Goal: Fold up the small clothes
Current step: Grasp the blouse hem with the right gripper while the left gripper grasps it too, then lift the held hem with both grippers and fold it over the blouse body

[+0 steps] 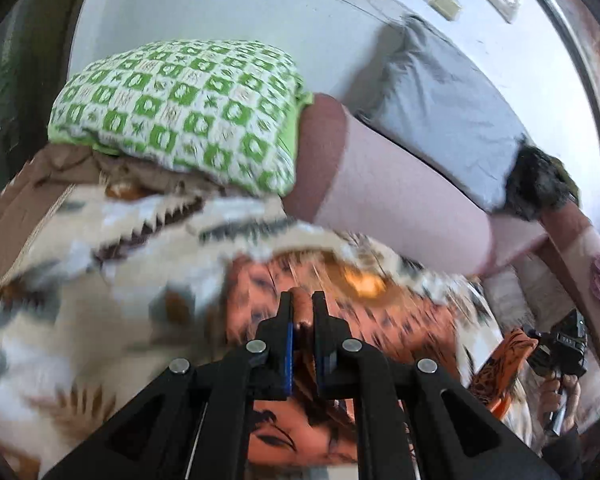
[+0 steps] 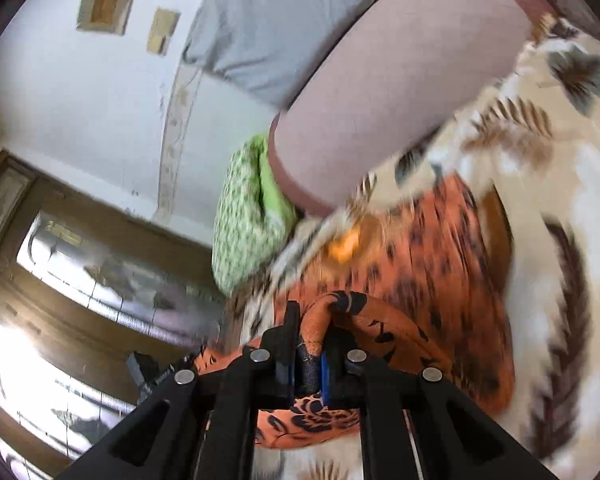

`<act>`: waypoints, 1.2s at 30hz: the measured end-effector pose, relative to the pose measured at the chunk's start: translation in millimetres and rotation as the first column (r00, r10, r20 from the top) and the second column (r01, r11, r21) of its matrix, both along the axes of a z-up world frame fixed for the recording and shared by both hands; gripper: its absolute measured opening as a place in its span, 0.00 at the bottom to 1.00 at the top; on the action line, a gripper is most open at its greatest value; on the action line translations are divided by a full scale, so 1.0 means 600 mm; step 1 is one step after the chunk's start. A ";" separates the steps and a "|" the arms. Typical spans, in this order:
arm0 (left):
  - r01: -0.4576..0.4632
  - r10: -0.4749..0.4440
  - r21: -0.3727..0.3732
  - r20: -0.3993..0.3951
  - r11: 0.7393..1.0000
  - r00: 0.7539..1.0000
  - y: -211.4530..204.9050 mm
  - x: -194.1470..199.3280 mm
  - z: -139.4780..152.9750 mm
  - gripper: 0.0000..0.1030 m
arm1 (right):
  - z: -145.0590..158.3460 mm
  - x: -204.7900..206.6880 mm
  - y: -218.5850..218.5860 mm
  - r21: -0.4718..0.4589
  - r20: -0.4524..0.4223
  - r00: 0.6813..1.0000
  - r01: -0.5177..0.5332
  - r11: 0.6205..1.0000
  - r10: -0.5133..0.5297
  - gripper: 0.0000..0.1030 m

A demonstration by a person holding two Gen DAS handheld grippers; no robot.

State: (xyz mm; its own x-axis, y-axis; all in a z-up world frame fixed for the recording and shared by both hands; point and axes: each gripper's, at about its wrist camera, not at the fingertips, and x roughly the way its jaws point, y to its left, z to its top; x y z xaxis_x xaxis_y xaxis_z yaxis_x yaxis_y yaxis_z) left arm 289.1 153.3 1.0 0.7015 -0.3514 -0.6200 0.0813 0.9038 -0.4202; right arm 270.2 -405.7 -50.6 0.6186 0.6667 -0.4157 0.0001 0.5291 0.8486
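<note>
Mid-fold, the left gripper (image 1: 302, 300) and right gripper (image 2: 312, 312) each pinch an edge of the orange patterned garment (image 2: 420, 280), spread toward twelve o'clock on the leaf-print blanket (image 2: 560, 208); next, probably lay the pinched edges flat together.

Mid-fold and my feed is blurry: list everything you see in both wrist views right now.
orange garment: one, orange with dark print, on the blanket, pinched by both grippers
blanket: one, cream with brown and grey leaf print, under the garment
green pillow: one, green and white checks, beyond the blanket
pink bolster: one, pink with darker end band, beside the green pillow
grey pillow: one, against the wall
window: brown frame, seen from the right wrist
left gripper: black, shut on cloth
right gripper: black, shut on cloth
</note>
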 end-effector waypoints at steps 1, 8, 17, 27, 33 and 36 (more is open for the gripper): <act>-0.026 0.026 0.012 -0.002 1.000 1.000 -0.001 0.030 -0.009 0.07 | -0.017 0.044 -0.001 -0.035 -0.013 1.000 0.028 0.999 -0.028 0.08; -0.119 0.159 0.278 -0.126 0.953 0.979 -0.031 0.203 -0.144 0.25 | -0.137 0.171 -0.011 -0.214 -0.161 0.971 0.141 0.967 -0.177 0.74; -0.084 0.111 0.202 -0.125 0.976 0.986 0.029 0.085 -0.145 0.55 | -0.116 0.060 -0.059 -0.295 -0.129 0.984 0.084 0.952 -0.127 0.95; 0.063 -0.017 0.159 -0.275 0.985 0.961 -0.026 0.046 -0.242 0.63 | -0.206 0.063 0.018 -0.319 -0.257 0.966 -0.117 0.940 0.032 0.69; 0.095 -0.041 0.168 -0.299 0.981 0.953 -0.060 0.052 -0.236 0.24 | -0.214 0.066 0.044 -0.375 -0.296 0.954 -0.157 0.913 0.043 0.30; 0.040 -0.002 0.129 -0.286 0.991 0.958 -0.058 0.053 -0.242 0.35 | -0.227 0.072 0.036 -0.333 -0.315 0.949 -0.141 0.932 0.031 0.33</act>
State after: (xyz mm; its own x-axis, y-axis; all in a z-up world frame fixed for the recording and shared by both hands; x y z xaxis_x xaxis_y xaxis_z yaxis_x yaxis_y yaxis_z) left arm 321.0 118.2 -144.3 0.4822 -0.2657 -0.8348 -0.0049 0.9521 -0.3058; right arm 313.7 -384.1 -187.0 0.3752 0.4912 -0.7861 0.1656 0.7989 0.5782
